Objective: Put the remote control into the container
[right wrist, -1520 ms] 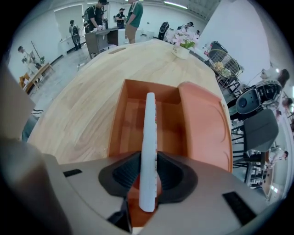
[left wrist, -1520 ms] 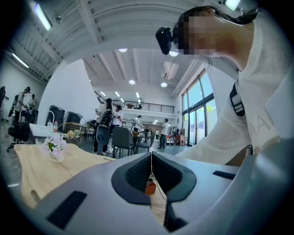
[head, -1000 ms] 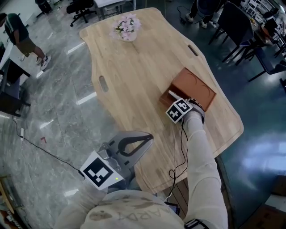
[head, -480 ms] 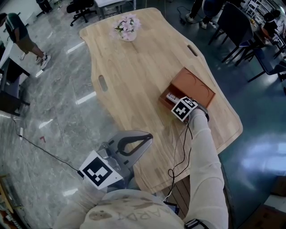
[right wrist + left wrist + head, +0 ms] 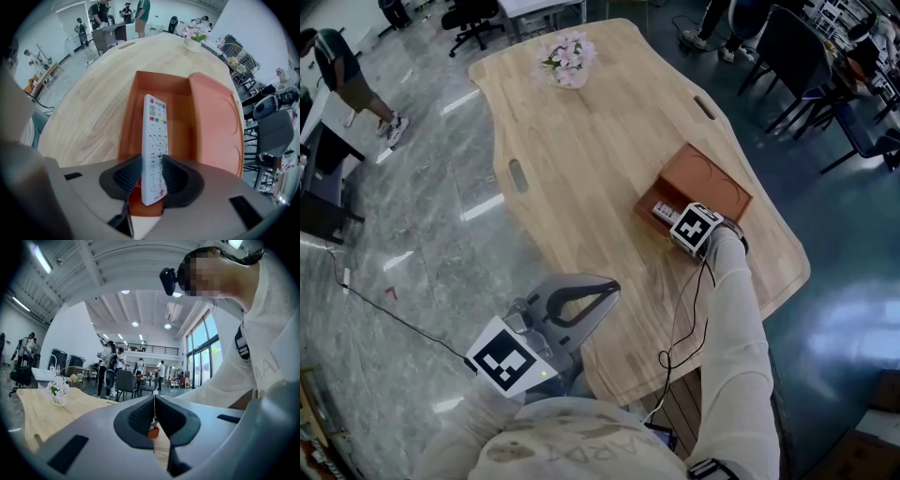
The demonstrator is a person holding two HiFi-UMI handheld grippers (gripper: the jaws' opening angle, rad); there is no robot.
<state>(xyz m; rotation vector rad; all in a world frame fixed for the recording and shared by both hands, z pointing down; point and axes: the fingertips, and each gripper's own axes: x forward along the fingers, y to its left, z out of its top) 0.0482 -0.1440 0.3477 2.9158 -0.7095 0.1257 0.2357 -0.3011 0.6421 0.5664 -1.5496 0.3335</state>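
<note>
The white remote control (image 5: 154, 140) lies lengthwise in the open orange container (image 5: 129, 117), its near end propped on the near wall. My right gripper (image 5: 151, 177) is open, its dark pads on either side of that near end. In the head view the remote (image 5: 662, 212) shows inside the container (image 5: 712, 183), just ahead of the right gripper (image 5: 689, 227), near the table's right edge. My left gripper (image 5: 609, 289) is shut and empty, held over the floor beside the table's near left edge. Its pads meet in the left gripper view (image 5: 153, 411).
The container's lid (image 5: 215, 122) lies flat to the right of the open compartment. A small vase of pink flowers (image 5: 566, 58) stands at the table's far end. The wooden table (image 5: 581, 159) has slot cut-outs. Chairs (image 5: 792, 56) and people stand around on the floor.
My right gripper has drawn back to the right, away from the container. More of the remote now shows lying in the box. The left gripper has not moved.
</note>
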